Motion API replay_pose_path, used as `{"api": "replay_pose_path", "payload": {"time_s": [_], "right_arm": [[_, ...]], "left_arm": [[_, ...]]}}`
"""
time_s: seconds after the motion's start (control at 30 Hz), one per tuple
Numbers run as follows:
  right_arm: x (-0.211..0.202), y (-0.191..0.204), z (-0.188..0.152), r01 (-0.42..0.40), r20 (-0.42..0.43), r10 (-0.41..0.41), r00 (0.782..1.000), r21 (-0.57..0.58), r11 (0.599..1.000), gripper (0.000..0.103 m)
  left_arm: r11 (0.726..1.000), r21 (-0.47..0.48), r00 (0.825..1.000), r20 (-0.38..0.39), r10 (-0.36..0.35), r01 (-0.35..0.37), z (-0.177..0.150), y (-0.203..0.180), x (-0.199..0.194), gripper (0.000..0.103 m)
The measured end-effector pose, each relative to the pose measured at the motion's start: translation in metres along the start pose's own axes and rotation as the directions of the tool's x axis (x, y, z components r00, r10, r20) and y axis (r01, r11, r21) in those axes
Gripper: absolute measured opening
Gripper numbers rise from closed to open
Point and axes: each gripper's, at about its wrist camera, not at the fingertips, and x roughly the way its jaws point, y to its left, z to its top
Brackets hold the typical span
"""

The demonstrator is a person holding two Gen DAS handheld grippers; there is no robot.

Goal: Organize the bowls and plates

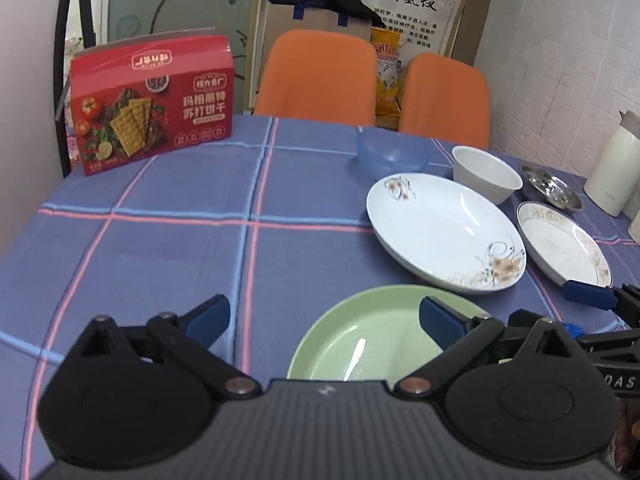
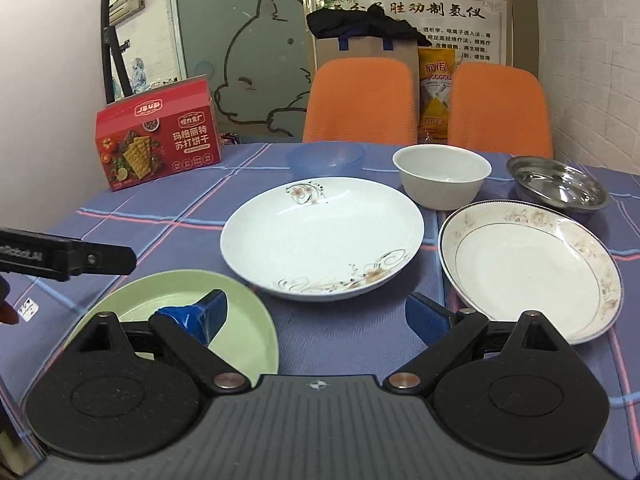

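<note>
Crockery is spread unstacked on the bench: green plate [image 2: 176,320] at lower left of the right view, floral plate [image 2: 322,236] at centre, rimmed plate [image 2: 528,268] at right. Both jaws are released and empty. A shallow rim pinched off-centre could slip and chip.

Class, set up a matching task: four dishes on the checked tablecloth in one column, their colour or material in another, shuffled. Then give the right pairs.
Things:
1. nearest plate
2. big middle plate
3. far left bowl
4. far right bowl

Looks:
A. shiny metal
B. pale green
C. see-through blue
D. white with brown flower scrolls

Pairs: 1-B, 2-D, 3-C, 4-A
</note>
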Motion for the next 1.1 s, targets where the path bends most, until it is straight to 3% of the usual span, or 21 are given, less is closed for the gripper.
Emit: {"api": "replay_pose_path", "payload": {"time_s": [0.23, 0.37, 0.53, 0.67, 0.9, 1.0, 1.1], "right_arm": [[0.051, -0.020, 0.016, -0.053, -0.099, 0.063, 0.993, 0.097, 0.994, 0.084], [0.064, -0.023, 0.020, -0.026, -0.140, 0.041, 0.989, 0.105, 0.994, 0.084], [0.073, -0.015, 0.025, 0.015, -0.147, -0.002, 0.989, 0.089, 0.996, 0.085], [0.084, -0.013, 0.031, -0.024, -0.148, 0.033, 0.988, 0.060, 0.998, 0.085], [0.100, -0.015, 0.039, 0.027, -0.142, -0.021, 0.990, 0.041, 0.999, 0.086], [0.104, -0.012, 0.037, 0.044, -0.132, -0.044, 0.990, 0.000, 0.999, 0.087], [0.106, -0.012, 0.038, 0.051, -0.123, -0.051, 0.991, -0.001, 0.999, 0.088]], "left_arm": [[0.999, 0.045, 1.000, -0.006, -0.001, 0.001, 0.033, -0.004, 0.039, 0.100], [0.998, 0.042, 0.998, -0.045, -0.038, 0.040, 0.054, -0.006, 0.070, 0.100], [0.996, 0.064, 0.995, -0.079, -0.053, 0.058, 0.067, -0.010, 0.100, 0.100], [0.995, 0.075, 0.993, -0.105, -0.058, 0.066, 0.072, -0.010, 0.117, 0.100], [0.993, 0.087, 0.987, -0.144, -0.072, 0.085, 0.078, -0.015, 0.146, 0.100], [0.991, 0.109, 0.985, -0.160, -0.065, 0.083, 0.079, -0.020, 0.158, 0.098], [0.986, 0.149, 0.985, -0.165, -0.044, 0.069, 0.078, -0.026, 0.165, 0.089]]}}
